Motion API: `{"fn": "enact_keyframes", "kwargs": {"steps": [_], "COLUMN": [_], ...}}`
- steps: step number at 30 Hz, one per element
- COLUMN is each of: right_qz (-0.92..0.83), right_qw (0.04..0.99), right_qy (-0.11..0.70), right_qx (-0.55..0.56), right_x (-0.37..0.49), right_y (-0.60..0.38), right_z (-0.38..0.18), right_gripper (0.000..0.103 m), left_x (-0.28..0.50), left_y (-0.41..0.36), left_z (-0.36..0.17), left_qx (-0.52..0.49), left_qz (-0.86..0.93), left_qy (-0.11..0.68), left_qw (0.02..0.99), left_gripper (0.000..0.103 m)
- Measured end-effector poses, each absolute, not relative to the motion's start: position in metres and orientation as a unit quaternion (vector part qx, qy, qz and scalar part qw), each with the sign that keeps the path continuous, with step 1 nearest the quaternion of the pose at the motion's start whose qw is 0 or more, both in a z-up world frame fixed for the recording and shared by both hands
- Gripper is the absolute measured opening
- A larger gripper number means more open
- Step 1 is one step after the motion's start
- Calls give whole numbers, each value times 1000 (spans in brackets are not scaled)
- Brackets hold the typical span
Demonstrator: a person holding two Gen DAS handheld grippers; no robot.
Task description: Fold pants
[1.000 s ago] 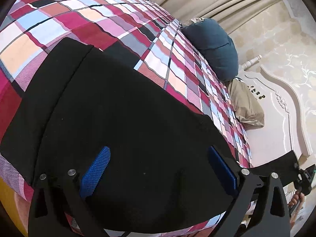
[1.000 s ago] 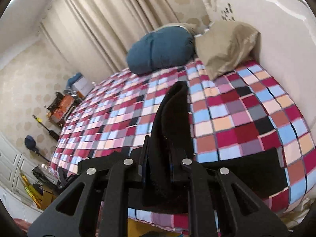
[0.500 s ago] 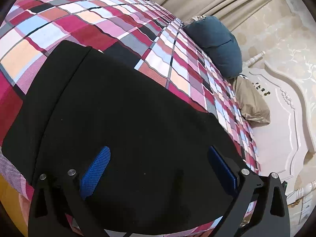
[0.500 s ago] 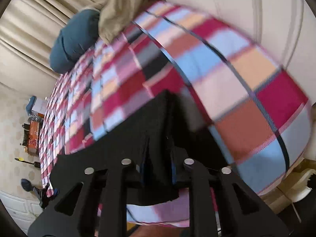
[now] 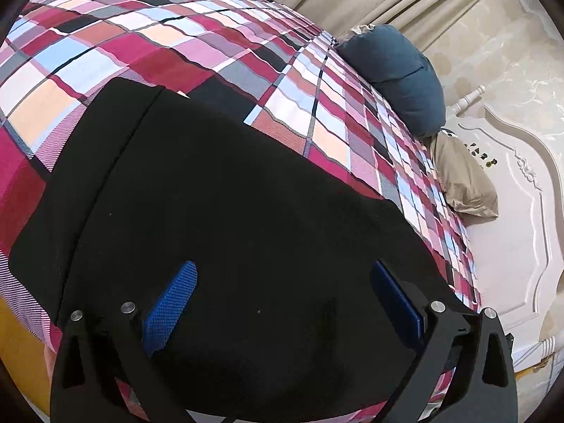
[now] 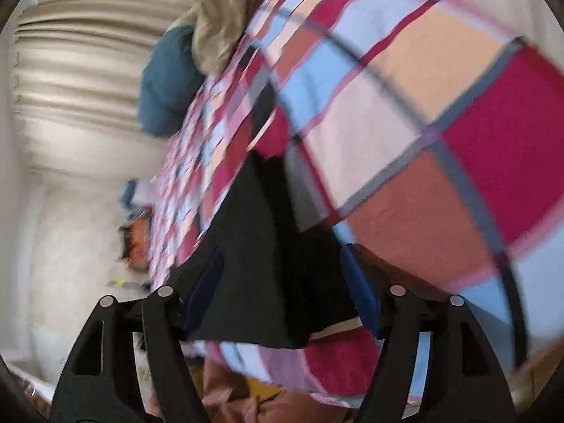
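Observation:
The black pants (image 5: 225,218) lie flat on the checked bed cover, filling the lower middle of the left wrist view. My left gripper (image 5: 282,303) is open just above them, its blue pads (image 5: 172,303) spread wide and holding nothing. In the blurred right wrist view my right gripper (image 6: 282,289) is open, with an end of the black pants (image 6: 268,246) lying between its spread fingers on the cover.
The checked bed cover (image 5: 176,46) spans the bed. A blue pillow (image 5: 398,77) and a beige pillow (image 5: 461,176) lie by the white headboard (image 5: 511,229). Beige curtains (image 6: 77,88) hang behind. The bed's near edge runs just under both grippers.
My right gripper was shut on the pants end, carried it down to the cover and has opened. The left gripper stayed open over the pants.

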State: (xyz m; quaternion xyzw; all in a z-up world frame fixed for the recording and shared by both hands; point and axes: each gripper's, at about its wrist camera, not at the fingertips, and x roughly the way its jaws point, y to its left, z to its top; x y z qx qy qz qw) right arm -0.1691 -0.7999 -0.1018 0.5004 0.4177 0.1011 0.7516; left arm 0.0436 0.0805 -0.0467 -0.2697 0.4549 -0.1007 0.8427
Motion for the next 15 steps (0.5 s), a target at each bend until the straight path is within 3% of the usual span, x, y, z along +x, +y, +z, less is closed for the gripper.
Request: {"fn": "enact_keyframes", "kwargs": {"steps": [7, 8, 10, 12, 15], "right_qz": [128, 120, 90, 57, 30], "right_qw": [749, 753, 763, 758, 767], "right_qy": [425, 434, 457, 471, 470], "right_qx": [491, 480, 449, 447, 436], "right_x": [-134, -128, -124, -124, -128], "right_y": [-786, -783, -776, -775, -767], "right_z": [-100, -98, -93, -92, -79], "right_gripper": [66, 61, 33, 15, 13], "left_x": [44, 44, 44, 44, 43], "left_y": [74, 74, 74, 75, 75], "left_z": [-46, -46, -46, -46, -46], "left_qx": [-249, -248, -249, -249, -247], "left_qz": [-89, -89, -90, -94, -97], "left_qy": [457, 457, 457, 457, 458], "left_qw": [849, 849, 849, 849, 848], "left_gripper": [98, 98, 98, 98, 98]}}
